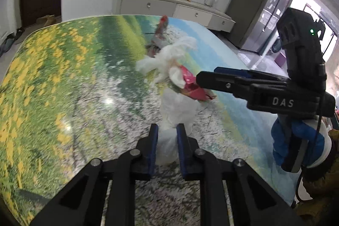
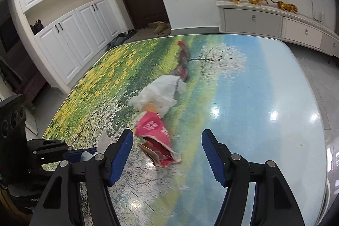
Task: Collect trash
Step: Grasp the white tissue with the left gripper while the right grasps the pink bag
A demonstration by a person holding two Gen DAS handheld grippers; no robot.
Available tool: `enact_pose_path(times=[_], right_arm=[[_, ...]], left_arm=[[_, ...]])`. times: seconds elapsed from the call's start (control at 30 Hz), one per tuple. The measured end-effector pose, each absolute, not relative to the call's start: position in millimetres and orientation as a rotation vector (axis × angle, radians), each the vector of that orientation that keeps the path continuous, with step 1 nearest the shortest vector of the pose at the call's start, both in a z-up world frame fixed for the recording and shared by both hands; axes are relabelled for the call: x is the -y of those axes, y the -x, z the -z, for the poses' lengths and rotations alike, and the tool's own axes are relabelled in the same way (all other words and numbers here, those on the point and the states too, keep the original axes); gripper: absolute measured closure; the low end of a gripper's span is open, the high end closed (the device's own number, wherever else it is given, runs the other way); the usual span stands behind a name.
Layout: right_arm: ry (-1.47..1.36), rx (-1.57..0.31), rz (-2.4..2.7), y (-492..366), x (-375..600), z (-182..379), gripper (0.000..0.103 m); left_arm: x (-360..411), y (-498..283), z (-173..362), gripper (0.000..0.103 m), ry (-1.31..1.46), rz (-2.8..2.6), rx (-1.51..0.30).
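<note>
White letters "DAS" on the black right claw (image 1: 198, 78) body.

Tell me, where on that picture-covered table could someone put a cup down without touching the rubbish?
The blue, glossy right part of the table is bare, as is the yellow-flower stretch on the left. The middle is crowded: a dark red wrapper, a white tissue and a pink packet lie in a line, with the right gripper open over the packet.
</note>
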State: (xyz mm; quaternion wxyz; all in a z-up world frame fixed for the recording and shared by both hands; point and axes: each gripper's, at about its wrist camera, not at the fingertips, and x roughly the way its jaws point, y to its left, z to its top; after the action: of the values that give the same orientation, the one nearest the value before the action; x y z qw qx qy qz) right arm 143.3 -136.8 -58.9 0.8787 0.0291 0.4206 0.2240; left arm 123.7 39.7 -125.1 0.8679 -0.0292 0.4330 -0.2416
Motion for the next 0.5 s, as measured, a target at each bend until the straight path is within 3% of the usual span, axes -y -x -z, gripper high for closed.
enact_pose_path(times=[0.07, 0.17, 0.5], right_arm=[[-0.050, -0.889, -0.487, -147, 129, 62, 0.043], [-0.038, -0.918, -0.511, -153, 120, 70, 0.066], [-0.033, -0.937, -0.581, -106, 131, 58, 0.069]], left_arm=[[-52, -119, 126, 0.087, 0.095, 0.473, -0.892], [-66, -120, 125, 0.087, 0.167, 0.434, -0.884], [-83, -92, 116, 0.087, 0.228, 0.389, -0.875]])
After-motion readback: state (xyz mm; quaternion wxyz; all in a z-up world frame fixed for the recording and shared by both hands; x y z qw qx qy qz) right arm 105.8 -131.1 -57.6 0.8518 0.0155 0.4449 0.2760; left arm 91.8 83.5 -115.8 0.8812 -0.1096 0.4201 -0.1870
